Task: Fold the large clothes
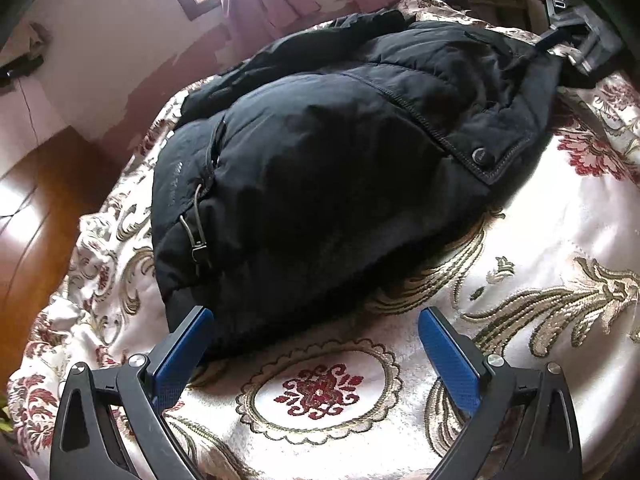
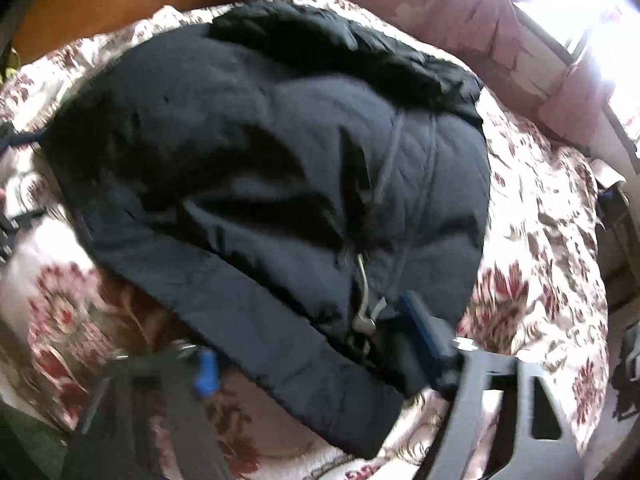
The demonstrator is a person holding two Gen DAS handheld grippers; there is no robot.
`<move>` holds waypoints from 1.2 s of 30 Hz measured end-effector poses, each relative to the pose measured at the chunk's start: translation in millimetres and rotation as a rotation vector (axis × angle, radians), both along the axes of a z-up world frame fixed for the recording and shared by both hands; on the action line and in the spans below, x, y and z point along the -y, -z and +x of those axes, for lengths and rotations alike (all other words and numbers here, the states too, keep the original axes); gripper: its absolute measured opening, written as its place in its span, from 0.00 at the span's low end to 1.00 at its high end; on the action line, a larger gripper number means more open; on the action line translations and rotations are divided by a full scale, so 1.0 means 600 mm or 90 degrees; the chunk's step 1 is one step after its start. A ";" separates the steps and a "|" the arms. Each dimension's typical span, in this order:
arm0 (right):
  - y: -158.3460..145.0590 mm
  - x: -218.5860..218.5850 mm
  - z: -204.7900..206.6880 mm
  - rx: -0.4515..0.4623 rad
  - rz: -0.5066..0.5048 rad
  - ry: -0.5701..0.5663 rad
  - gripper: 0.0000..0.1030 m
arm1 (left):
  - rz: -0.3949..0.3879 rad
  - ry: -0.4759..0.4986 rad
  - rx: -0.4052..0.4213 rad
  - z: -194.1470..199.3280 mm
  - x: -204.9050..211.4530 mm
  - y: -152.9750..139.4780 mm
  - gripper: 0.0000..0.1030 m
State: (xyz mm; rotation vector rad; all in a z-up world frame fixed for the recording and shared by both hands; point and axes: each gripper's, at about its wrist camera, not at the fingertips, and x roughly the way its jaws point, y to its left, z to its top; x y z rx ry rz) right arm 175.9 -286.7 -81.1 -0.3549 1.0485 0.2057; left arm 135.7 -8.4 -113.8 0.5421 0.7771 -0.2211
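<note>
One black jacket (image 1: pixel 320 168) lies on the bedspread (image 1: pixel 540 240); left hand-held gripper (image 1: pixel 316 316) spread wide, right hand-held gripper (image 2: pixel 308 328) straddling its edge.

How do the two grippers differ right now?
The left gripper stands wide open at the near edge of the jacket, holding nothing; the right gripper straddles a folded jacket edge, fabric between its fingers. The left view is sharp; the right is motion-blurred, so its grip is unclear. Both have blue pads and sit over the floral bedspread.
</note>
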 end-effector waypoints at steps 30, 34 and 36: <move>-0.072 0.049 -0.017 0.096 0.218 0.124 0.08 | -0.033 -0.140 0.164 0.038 -0.013 -0.146 0.09; -0.121 0.064 -0.052 0.159 0.240 0.135 0.07 | -0.077 -0.149 0.181 0.012 -0.017 -0.198 0.04; -0.144 0.069 -0.067 0.179 0.250 0.133 0.07 | -0.095 -0.154 0.182 -0.005 -0.019 -0.219 0.04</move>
